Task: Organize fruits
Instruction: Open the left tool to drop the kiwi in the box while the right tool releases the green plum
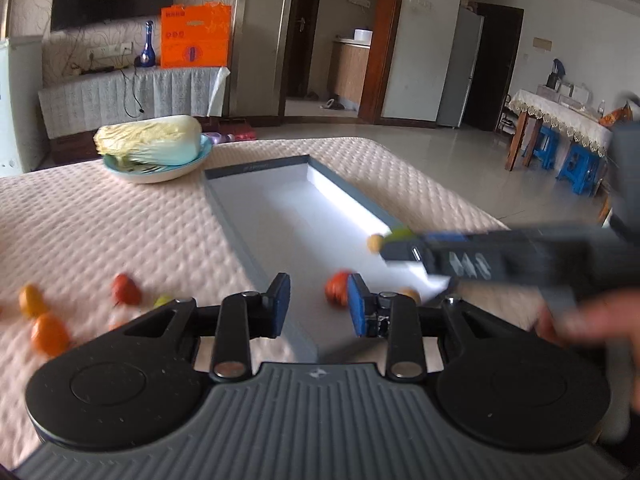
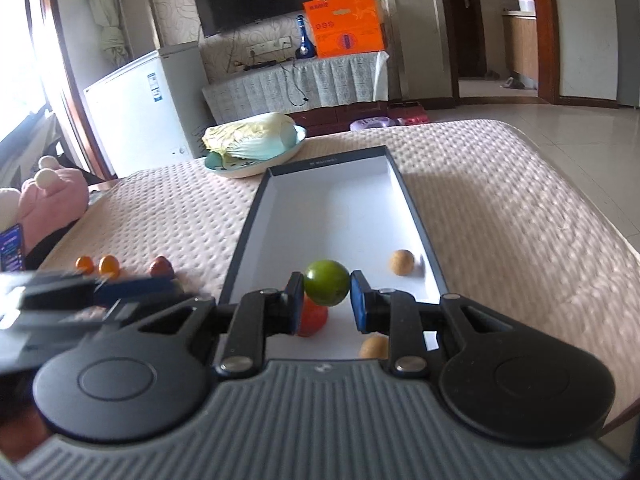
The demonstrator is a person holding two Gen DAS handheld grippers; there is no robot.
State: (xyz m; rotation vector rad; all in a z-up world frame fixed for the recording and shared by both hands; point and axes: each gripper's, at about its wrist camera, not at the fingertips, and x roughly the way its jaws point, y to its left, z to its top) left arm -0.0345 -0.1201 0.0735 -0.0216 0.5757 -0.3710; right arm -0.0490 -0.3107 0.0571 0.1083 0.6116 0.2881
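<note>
A long grey box (image 1: 256,196) with a white floor lies on the pink quilted table; it also shows in the right wrist view (image 2: 412,200). My right gripper (image 2: 326,304) is shut on a green fruit (image 2: 327,282) and holds it above the box's near end. In the box lie a red fruit (image 2: 312,318) and two tan fruits (image 2: 402,262) (image 2: 374,346). My left gripper (image 1: 318,306) is open and empty over the box's near left edge. Orange fruits (image 1: 48,334), a red fruit (image 1: 126,290) and a small green fruit (image 1: 162,301) lie on the table to its left.
A plate with a napa cabbage (image 1: 152,142) stands at the table's far side beyond the box (image 2: 256,138). Pink soft toys (image 2: 44,200) sit off the table's left edge. A white fridge (image 2: 140,108) and a TV cabinet stand behind.
</note>
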